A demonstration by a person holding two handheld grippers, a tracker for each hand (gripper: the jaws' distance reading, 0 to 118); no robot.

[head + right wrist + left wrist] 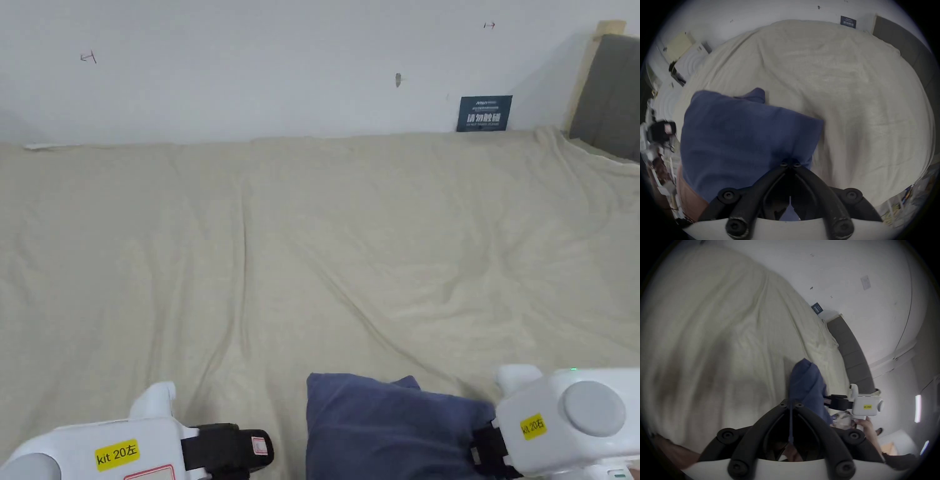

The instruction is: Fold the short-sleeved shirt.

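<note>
Where the frame cuts it off, navy shirt point(387, 425) pinched in left gripper point(791, 404) and right gripper point(790, 164).

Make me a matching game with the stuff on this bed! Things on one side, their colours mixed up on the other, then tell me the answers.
Things:
1. shirt
2. bed cover
3. headboard
4. sticker on the left tongs

Colours:
A. grey
B. yellow
C. dark blue
D. beige

Pairs: 1-C, 2-D, 3-A, 4-B
</note>
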